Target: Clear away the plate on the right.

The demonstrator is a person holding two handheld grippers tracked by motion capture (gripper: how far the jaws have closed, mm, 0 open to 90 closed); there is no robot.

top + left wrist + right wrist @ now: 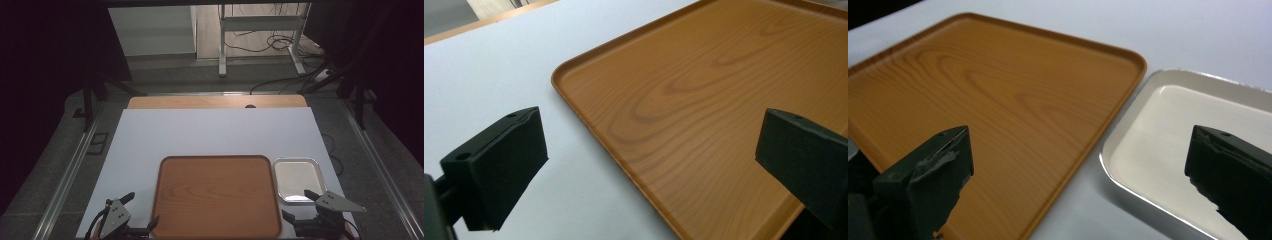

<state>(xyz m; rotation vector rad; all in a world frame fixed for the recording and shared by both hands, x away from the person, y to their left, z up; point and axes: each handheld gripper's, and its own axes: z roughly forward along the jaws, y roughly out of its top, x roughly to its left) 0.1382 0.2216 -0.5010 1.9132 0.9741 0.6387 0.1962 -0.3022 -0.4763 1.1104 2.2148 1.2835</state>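
Tray, the wooden one, lies flat on the white sheet at the near middle of the table, with both grippers at its near corners. The left gripper sits at about 7 o'clock of the tray, jaws spread wide and empty; in the left gripper view they straddle the tray's left rim, one over the sheet, the other over the wood. The right gripper sits at about 5 o'clock, jaws also wide and holding nothing; in the right gripper view they span the gap between the tray and the metal pan, which lies just beside the tray at 3 o'clock.

Judging by its look, the tray is stiff, thin and fairly light, with a smooth, likely slippery face. Its low raised rim is the only place to pinch; a grip on both side rims would probably keep it level. The pan looks light and easily nudged.
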